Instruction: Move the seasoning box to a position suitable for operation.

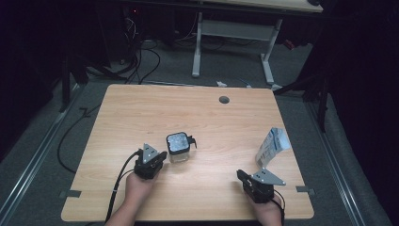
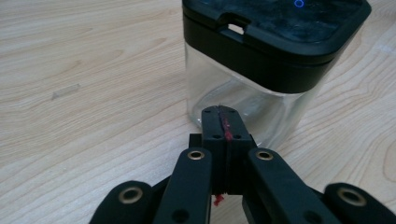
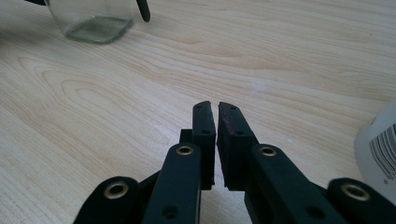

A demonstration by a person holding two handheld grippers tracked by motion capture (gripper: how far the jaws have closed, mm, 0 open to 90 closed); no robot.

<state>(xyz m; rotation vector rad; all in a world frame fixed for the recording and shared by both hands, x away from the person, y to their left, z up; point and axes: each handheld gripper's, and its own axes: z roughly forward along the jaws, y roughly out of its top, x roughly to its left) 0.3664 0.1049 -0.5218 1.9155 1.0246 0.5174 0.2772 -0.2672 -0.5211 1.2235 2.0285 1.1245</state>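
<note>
A clear square jar (image 1: 178, 147) with a black lid stands on the wooden table (image 1: 188, 113), a little left of centre. A small black tab (image 1: 192, 140) hangs from the right side of the lid. My left gripper (image 1: 162, 154) sits just left of the jar and points at it. In the left gripper view its jaws are pressed together with nothing between them (image 2: 223, 116), their tips close to the jar's glass wall (image 2: 261, 70). My right gripper (image 1: 240, 173) is near the table's front right. Its jaws (image 3: 216, 112) stand a thin slit apart over bare wood, holding nothing.
A white and blue pouch (image 1: 272, 146) stands upright just beyond my right gripper, and its edge with a barcode (image 3: 380, 149) shows at the right of the right gripper view. The table has a cable hole (image 1: 224, 100) near its far edge. A second desk's legs (image 1: 197, 47) and cables stand behind.
</note>
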